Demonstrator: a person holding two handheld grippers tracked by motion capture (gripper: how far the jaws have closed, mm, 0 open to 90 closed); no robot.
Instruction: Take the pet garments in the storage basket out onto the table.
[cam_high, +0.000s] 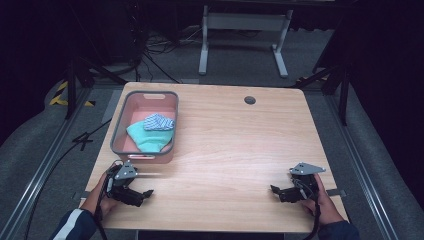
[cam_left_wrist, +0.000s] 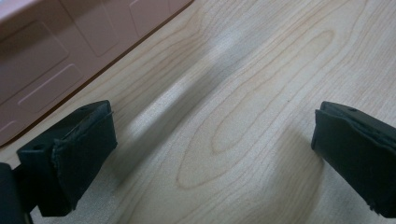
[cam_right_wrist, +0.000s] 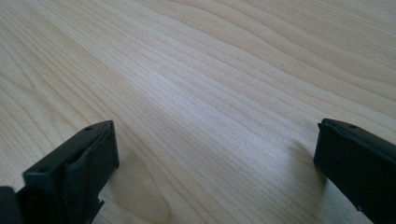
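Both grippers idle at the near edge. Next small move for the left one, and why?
Probably lift the left gripper toward the basket: its jaws stand open and empty over bare table, and the folded cloths lie in the basket just ahead.

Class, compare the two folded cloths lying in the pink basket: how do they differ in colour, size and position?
The teal cloth is plain, while the blue cloth looks patterned in blue and white. The teal cloth is the larger; the blue cloth is smaller. The teal cloth lies lower, nearer the person; the blue cloth rests partly on its far edge. Both lie in the pink basket, untouched by either gripper.
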